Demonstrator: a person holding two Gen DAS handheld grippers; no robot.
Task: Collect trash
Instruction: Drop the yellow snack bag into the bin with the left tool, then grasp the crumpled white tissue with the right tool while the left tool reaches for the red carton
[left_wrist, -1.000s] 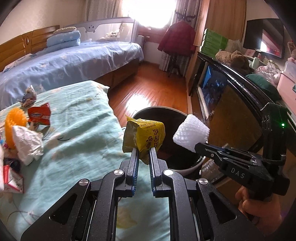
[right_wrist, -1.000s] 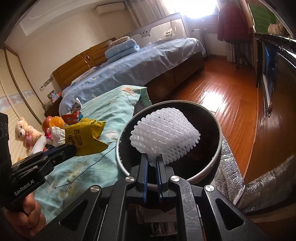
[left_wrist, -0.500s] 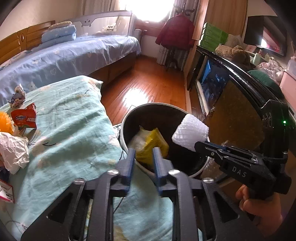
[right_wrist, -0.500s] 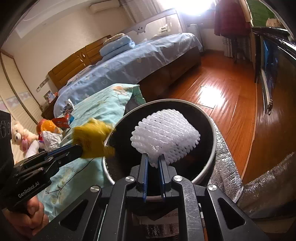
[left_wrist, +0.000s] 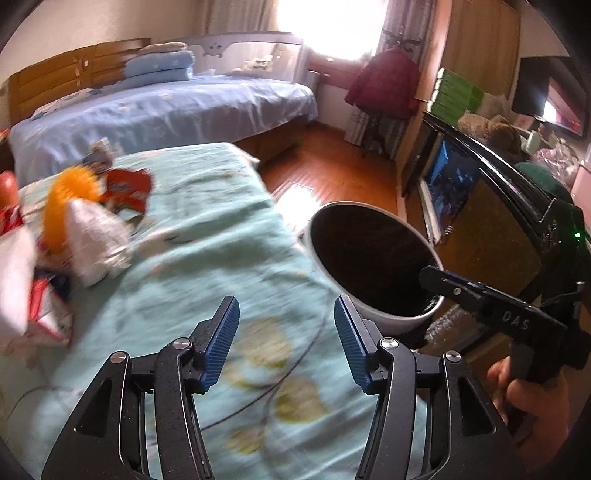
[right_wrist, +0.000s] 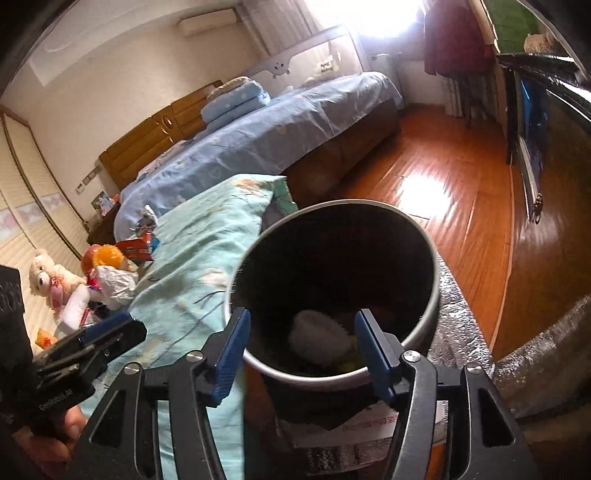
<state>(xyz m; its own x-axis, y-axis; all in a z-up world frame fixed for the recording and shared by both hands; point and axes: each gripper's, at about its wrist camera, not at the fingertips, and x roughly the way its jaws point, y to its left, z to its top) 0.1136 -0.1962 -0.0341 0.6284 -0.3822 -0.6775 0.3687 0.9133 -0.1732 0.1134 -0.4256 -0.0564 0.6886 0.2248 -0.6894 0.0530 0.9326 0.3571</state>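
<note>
A round dark trash bin (right_wrist: 434, 280) with a pale rim stands beside the teal-covered bed; it also shows in the left wrist view (left_wrist: 384, 317). The white foam net (right_wrist: 317, 334) lies inside the bin, with a bit of yellow wrapper (right_wrist: 349, 363) beside it. My right gripper (right_wrist: 303, 345) is open and empty just above the bin's near rim. My left gripper (left_wrist: 286, 338) is open and empty over the teal bed cover (left_wrist: 207, 266). A pile of trash lies on the bed at left: a white crumpled bag (left_wrist: 96, 240), a red snack wrapper (left_wrist: 127, 186), an orange spiky ball (left_wrist: 64, 203).
A blue-covered bed (left_wrist: 166, 110) stands behind. A black cabinet (left_wrist: 491, 199) runs along the right, with wooden floor (right_wrist: 443, 177) between. A teddy bear (right_wrist: 44, 280) and more wrappers lie at the bed's left. Silver foil wrap (right_wrist: 461, 325) surrounds the bin's base.
Both grippers opened. The yellow wrapper and then the white foam net dropped into the bin. My left gripper swung back left over the bed.
</note>
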